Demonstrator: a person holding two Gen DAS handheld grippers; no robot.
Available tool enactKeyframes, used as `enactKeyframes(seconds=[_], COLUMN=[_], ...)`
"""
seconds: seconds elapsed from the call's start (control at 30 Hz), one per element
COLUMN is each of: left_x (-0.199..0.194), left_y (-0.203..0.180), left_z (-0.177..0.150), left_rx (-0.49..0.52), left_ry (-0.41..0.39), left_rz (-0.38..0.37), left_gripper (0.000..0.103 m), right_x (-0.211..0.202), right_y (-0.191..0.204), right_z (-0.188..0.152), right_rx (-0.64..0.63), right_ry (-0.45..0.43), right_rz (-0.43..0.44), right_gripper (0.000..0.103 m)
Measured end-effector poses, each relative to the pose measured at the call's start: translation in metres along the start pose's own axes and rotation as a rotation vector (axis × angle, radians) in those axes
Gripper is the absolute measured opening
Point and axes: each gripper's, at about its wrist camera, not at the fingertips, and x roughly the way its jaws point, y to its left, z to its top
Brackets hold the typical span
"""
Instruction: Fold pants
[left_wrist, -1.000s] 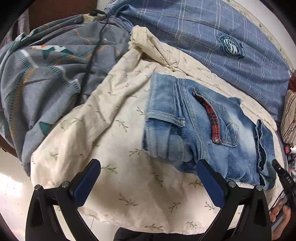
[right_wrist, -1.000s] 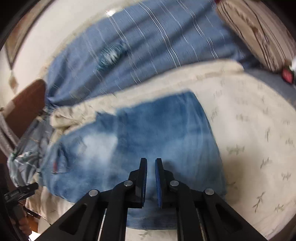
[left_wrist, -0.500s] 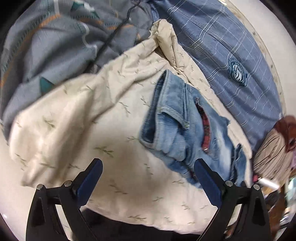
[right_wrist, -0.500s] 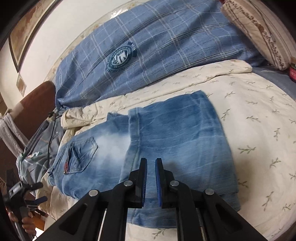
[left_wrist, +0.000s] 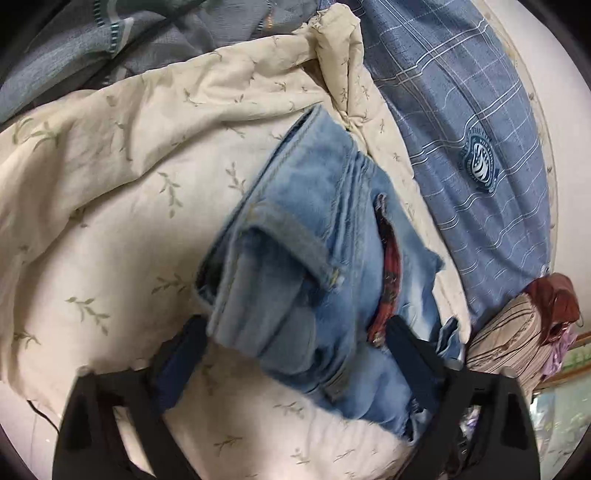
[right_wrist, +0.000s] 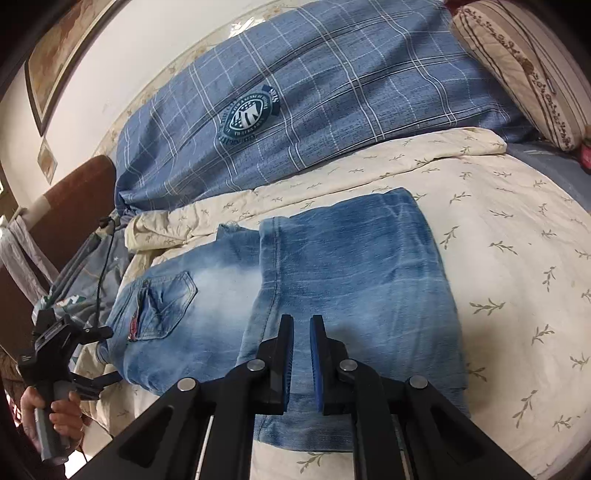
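Pants (right_wrist: 295, 295): light-blue denim, laid flat on the cream quilt (right_wrist: 517, 258), legs folded over the seat so that a back pocket (right_wrist: 166, 306) is left showing toward the waist end. A checked blue cover (right_wrist: 332, 92) is seen beyond the pants, a striped pillow (right_wrist: 524, 66) beyond their folded end. Left gripper (left_wrist: 295, 362): jaws wide, just narrowed, set astride the waist end with denim between the pads; whether the pads press on it cannot be told. Right gripper (right_wrist: 302, 358): jaws nearly together, nothing seen between them, poised above the folded legs. A hand (right_wrist: 48, 413) is seen on the left gripper's handle.
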Motion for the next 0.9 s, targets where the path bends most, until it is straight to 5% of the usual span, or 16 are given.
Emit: enactKeyframes(seconds=[0.2, 0.33, 0.43, 0.57, 0.73, 0.9], left_x=[-0.001, -0.002, 0.007, 0.008, 0.003, -0.002], left_y=[-0.014, -0.018, -0.006, -0.002, -0.02, -0.041], left_z=[-0.001, -0.001, 0.001, 0.0, -0.002, -0.006], left_rx=[0.085, 0.121, 0.072, 0.041, 0.137, 0.258], left_ry=[-0.025, -0.035, -0.009, -0.033, -0.095, -0.142], left_rz=[0.059, 0.07, 0.069, 0.048, 0.062, 0.092], left_gripper=[0.063, 0.064, 0.074, 0.074, 0.041, 0.033], right_x=[0.0, 0.001, 0.001, 0.002, 0.003, 0.002], right_y=[-0.005, 0.0, 0.002, -0.001, -0.002, -0.002], right_z=[0.002, 0.001, 0.001, 0.001, 0.002, 0.0], right_rx=[0.045, 0.02, 0.008, 0.016, 0.02, 0.023], right_ry=[0.01, 0.01, 0.012, 0.013, 0.014, 0.011], right_rz=[0.032, 0.029, 0.024, 0.02, 0.022, 0.019], right_gripper=[0.01, 0.01, 0.01, 0.01, 0.01, 0.01])
